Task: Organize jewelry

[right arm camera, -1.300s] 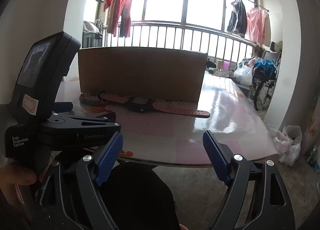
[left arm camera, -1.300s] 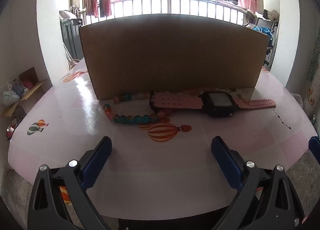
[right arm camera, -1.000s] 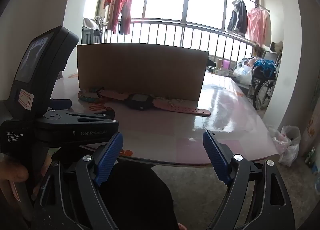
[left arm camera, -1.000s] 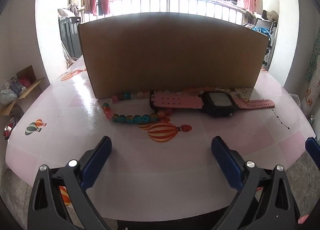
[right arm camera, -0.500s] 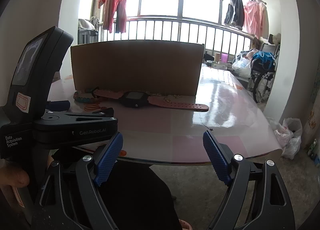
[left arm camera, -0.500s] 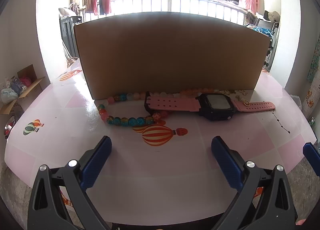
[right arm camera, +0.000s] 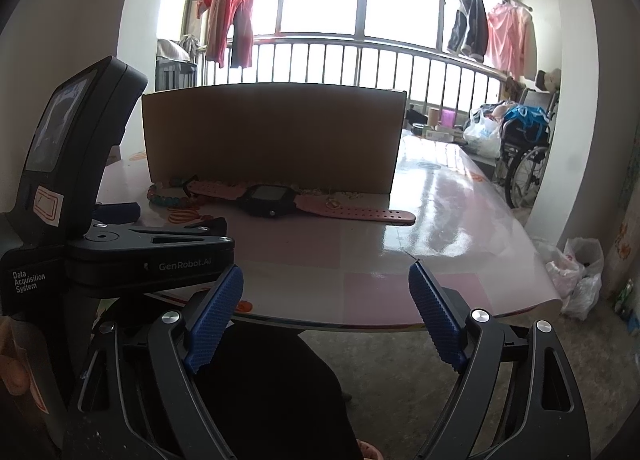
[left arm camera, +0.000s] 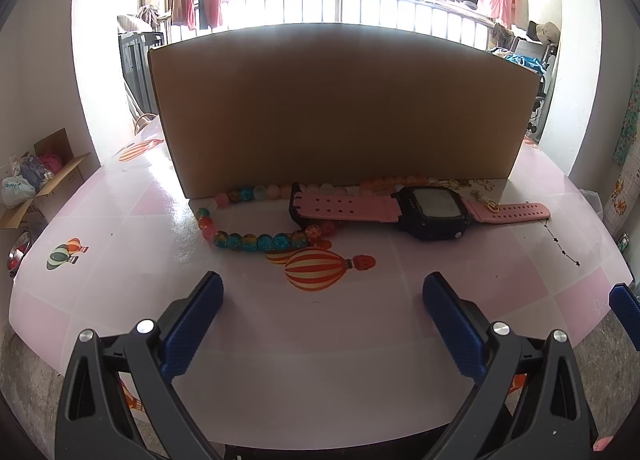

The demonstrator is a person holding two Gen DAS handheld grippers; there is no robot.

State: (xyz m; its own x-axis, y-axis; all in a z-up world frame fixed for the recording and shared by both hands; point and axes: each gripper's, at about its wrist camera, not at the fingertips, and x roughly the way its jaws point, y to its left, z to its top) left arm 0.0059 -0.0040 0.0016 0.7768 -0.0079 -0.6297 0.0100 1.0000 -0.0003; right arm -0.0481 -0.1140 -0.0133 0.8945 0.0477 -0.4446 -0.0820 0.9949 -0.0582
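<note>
My left tongs (left arm camera: 322,292) hang over the near edge of the table (left arm camera: 120,260), tipped down toward it, jaws spread and empty. My right tongs (right arm camera: 326,282) sit beside them, short of the table edge and aimed flatter, jaws opening with nothing between them. Farther on lies the bead string (left arm camera: 256,242), its far end under the pink watch (left arm camera: 428,212). Both rest against the foot of the cardboard box (left arm camera: 340,108).
</note>
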